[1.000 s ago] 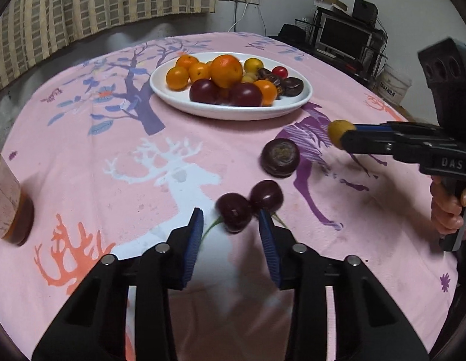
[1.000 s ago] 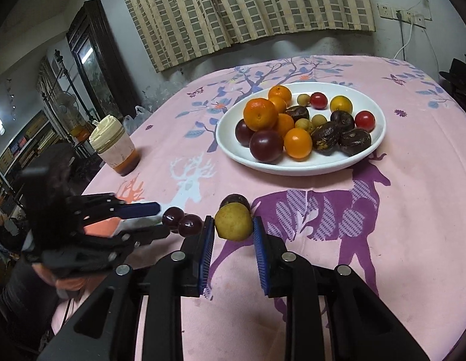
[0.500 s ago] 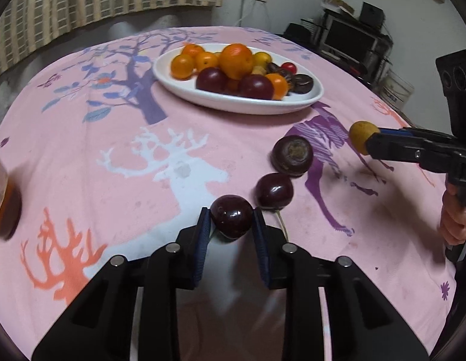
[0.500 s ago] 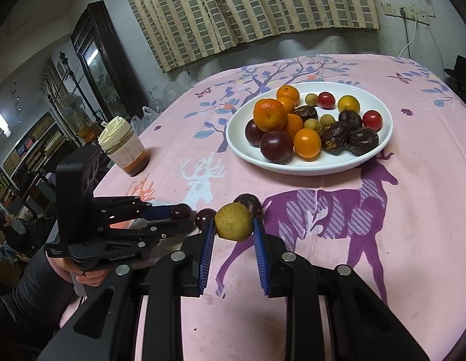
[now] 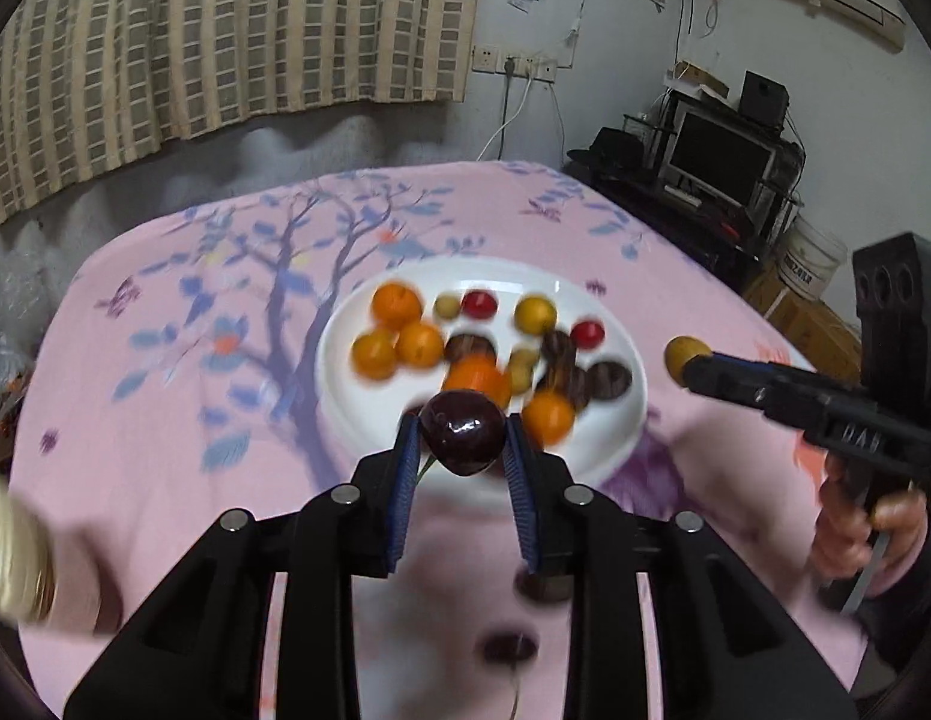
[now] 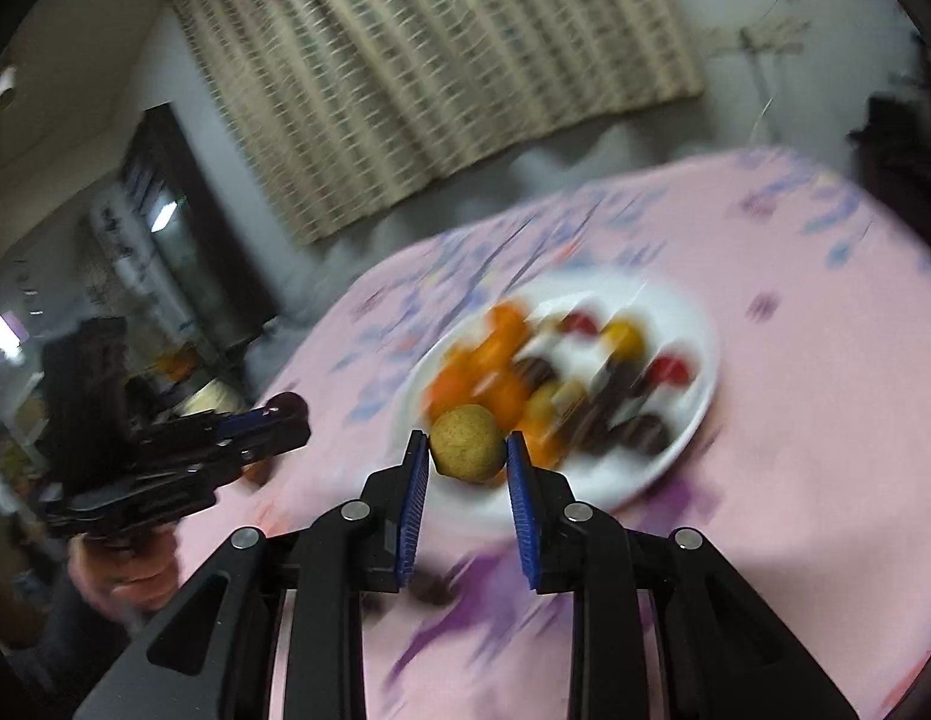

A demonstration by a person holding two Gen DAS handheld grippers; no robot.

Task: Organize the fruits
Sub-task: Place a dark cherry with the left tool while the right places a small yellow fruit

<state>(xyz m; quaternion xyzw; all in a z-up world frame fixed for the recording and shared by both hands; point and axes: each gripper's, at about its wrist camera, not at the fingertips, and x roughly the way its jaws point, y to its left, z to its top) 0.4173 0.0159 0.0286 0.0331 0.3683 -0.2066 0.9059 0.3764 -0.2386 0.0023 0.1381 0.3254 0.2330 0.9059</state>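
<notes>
Left wrist view, desk (image 5: 165, 450): pink tree-print cloth, white plate (image 5: 621, 420) of fruit mid-desk.
Left claw (image 5: 462, 450): clamped on dark cherry (image 5: 462, 441).
Right claw (image 6: 468, 450): clamped on yellow-green fruit (image 6: 468, 443).
Room: checked curtain (image 5: 225, 36) behind desk.

- Pale embossed letters, seemingly "DAS", blurred, on the side of the black right gripper (image 5: 690, 363).
- Dark print on the white plastic bucket (image 5: 810, 258) at the back wall, too small to read.
</notes>
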